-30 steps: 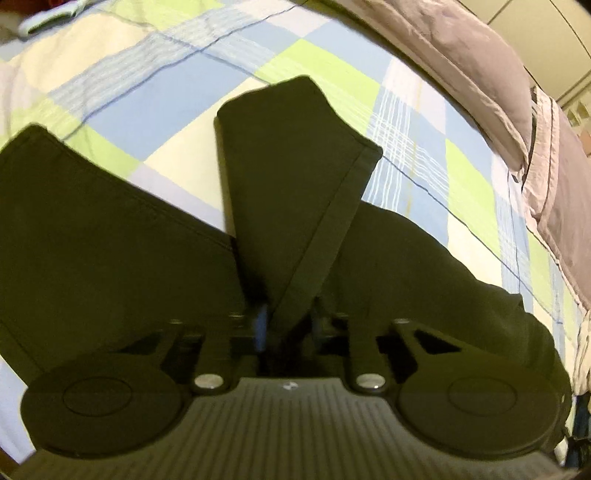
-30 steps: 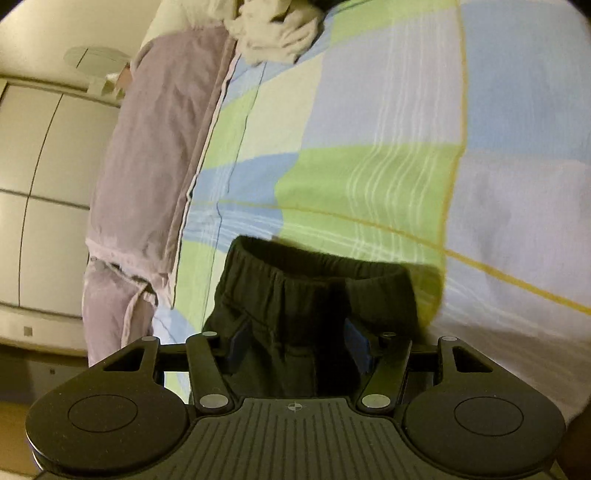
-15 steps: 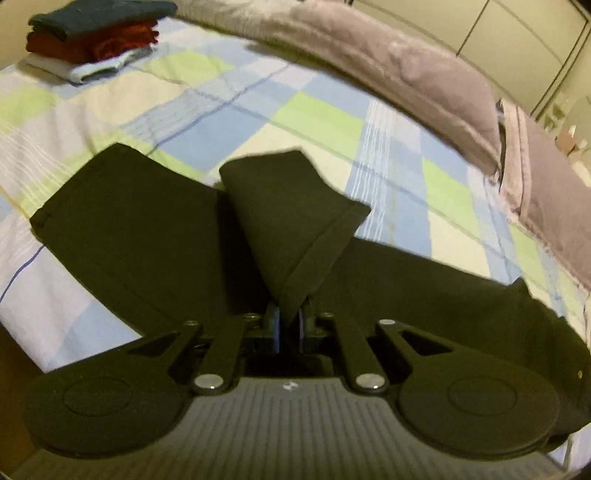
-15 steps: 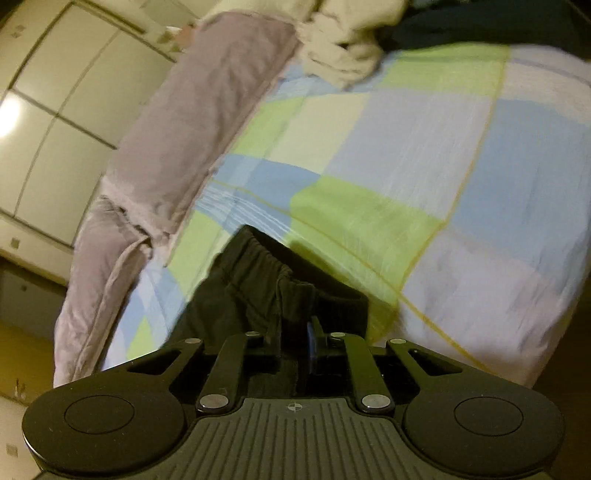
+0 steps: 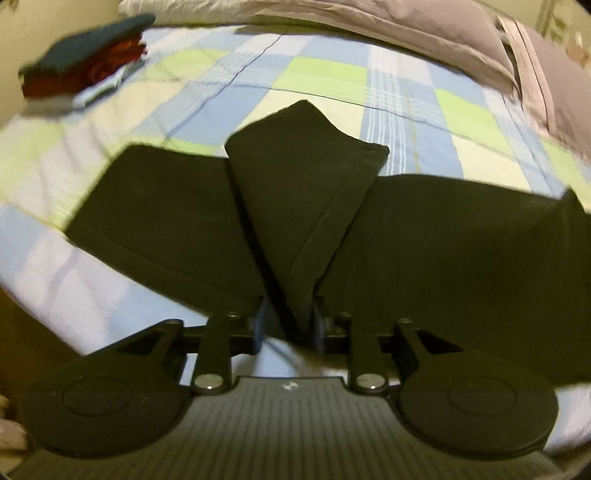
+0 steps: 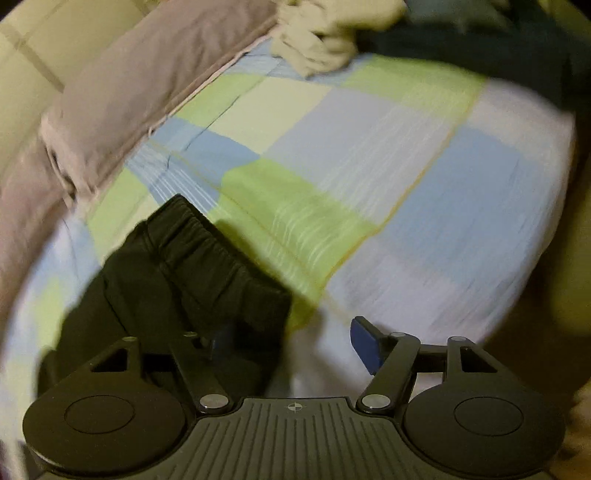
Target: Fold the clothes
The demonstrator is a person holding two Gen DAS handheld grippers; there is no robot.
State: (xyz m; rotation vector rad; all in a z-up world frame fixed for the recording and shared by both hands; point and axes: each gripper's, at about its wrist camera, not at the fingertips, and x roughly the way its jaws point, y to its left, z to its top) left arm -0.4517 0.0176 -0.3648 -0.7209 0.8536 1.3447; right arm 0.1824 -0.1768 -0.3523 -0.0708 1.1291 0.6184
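Dark trousers [image 5: 166, 221] lie spread across the checked bedspread [image 5: 332, 74]. One leg's hemmed end [image 5: 306, 184] rises in a fold between the fingers of my left gripper [image 5: 288, 328]. Those jaws stand a little apart, with the cloth loose between them. In the right wrist view the trousers' elastic waistband [image 6: 207, 251] lies at lower left. My right gripper [image 6: 293, 343] is wide open: its left finger sits against the waistband and its blue right pad [image 6: 364, 345] is over bare sheet.
A stack of folded clothes [image 5: 81, 70] sits at the bed's far left corner. Grey pillows [image 5: 406, 29] line the far side. A cream garment [image 6: 325, 40] and a dark one [image 6: 498, 48] lie heaped at the far end. The bed's edge runs under both grippers.
Both grippers were shut on the trousers half a second ago. Now the right one has opened wide and let the waistband go, and the left jaws have parted. Both views have shifted back.
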